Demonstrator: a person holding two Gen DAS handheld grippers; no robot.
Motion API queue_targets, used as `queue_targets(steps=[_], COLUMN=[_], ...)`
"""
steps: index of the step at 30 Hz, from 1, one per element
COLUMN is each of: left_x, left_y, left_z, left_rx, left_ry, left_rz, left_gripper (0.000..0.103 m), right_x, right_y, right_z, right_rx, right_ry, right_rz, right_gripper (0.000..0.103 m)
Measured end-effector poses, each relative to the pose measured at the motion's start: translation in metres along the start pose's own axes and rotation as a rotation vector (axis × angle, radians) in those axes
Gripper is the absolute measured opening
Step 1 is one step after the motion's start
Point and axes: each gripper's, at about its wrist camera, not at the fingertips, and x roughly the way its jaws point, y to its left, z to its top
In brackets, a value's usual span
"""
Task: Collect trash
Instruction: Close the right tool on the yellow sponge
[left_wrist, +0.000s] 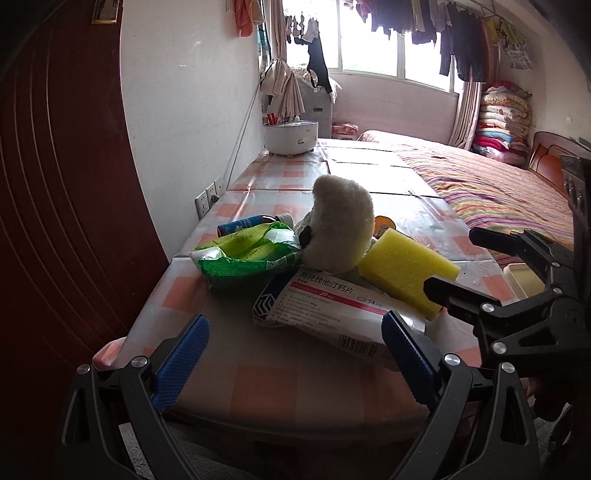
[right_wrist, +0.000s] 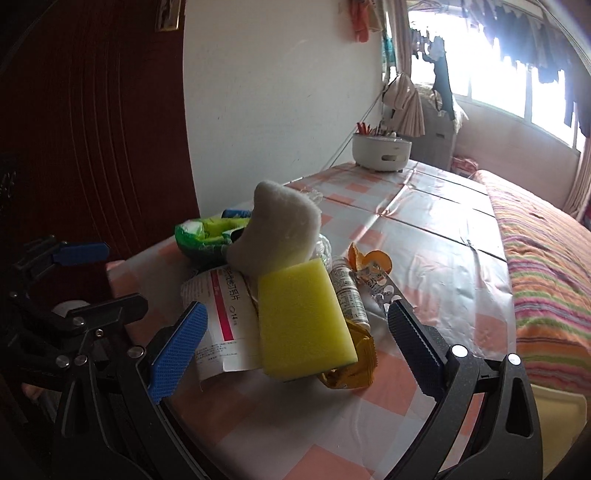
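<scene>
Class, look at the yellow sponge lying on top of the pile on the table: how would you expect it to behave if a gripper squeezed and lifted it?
The yellow sponge looks like porous foam, so it would probably compress between the fingers and feel light. Its flat block shape suggests it won't roll. It leans on the medicine box and wrappers, so lifting it may shift them.

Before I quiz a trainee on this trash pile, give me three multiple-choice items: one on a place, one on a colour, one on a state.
1. Where is the yellow sponge?
A. on the bed
B. partly on the medicine box
C. inside the white pot

2. What colour is the wrapper by the wall?
A. green
B. purple
C. black

3. How are the right gripper's jaws?
A. shut on the sponge
B. shut on nothing
C. open

Key: B, its edge overlaps the box; A, bright green plastic; C, the jaws stand wide apart, clear of the sponge.
</scene>
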Motion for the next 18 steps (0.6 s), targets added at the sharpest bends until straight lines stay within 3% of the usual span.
queue_targets(steps=[18], left_x=[0.006], left_y=[0.010], left_z=[-0.007], left_rx=[-0.002], left_ry=[0.030], left_rz=[0.030], left_gripper=[0.092], right_x=[0.044], right_y=[0.005], right_z=[0.011], right_rx=[-0.124], right_ry=[0.150], right_rz=[-0.027], right_gripper=[0.097])
